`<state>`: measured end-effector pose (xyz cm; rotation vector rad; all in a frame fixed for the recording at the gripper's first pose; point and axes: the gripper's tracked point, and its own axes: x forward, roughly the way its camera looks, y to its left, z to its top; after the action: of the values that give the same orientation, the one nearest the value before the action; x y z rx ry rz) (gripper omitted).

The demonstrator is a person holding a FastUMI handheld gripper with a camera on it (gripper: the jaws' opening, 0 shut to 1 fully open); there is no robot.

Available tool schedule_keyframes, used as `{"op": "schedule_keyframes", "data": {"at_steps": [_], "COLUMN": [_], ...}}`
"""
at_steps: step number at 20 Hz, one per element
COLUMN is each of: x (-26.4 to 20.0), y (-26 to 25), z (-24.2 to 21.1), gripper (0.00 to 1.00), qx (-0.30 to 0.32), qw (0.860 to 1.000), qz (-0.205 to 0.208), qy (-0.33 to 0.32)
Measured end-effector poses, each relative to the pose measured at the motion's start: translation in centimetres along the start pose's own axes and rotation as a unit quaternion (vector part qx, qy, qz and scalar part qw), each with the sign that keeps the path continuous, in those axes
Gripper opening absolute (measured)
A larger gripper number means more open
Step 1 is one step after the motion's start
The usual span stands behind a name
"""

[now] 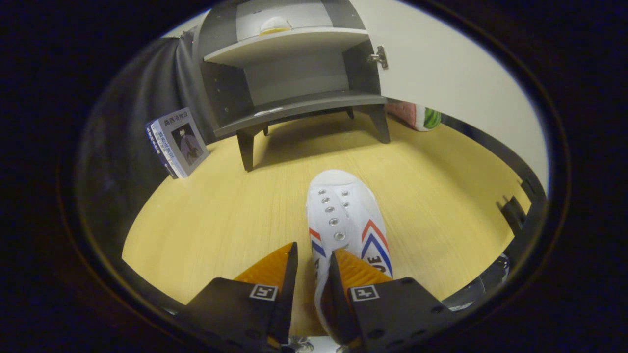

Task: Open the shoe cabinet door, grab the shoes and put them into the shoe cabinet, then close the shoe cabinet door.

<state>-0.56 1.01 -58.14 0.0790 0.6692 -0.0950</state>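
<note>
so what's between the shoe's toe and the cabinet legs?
Nothing: in the gripper view, bare wooden floor runs from the white shoe to the open shoe cabinet. The gripper straddles the shoe's side wall, not clearly clamped.

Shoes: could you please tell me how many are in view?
2. A white shoe lies on the table by the gripper; another sits on the cabinet's upper shelf. Others may be hidden.
</note>
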Motion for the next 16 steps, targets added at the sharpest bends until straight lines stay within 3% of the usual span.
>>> {"op": "schedule_keyframes", "data": {"at_steps": [5, 6, 7, 9, 16], "x": [0.1, 0.1, 0.9, 0.3, -0.3], "y": [-0.8, -0.6, -0.4, -0.3, 0.1], "z": [-0.2, 0.0, -0.3, -0.1, 1.3], "gripper": [0.33, 0.2, 0.19, 0.05, 0.02], "qx": [-0.061, -0.058, -0.049, -0.033, -0.029], "qw": [0.997, 0.998, 0.998, 0.999, 0.999], "qz": [-0.034, -0.028, -0.02, -0.008, 0.007], "qy": [-0.011, -0.013, -0.015, -0.015, -0.037]}}
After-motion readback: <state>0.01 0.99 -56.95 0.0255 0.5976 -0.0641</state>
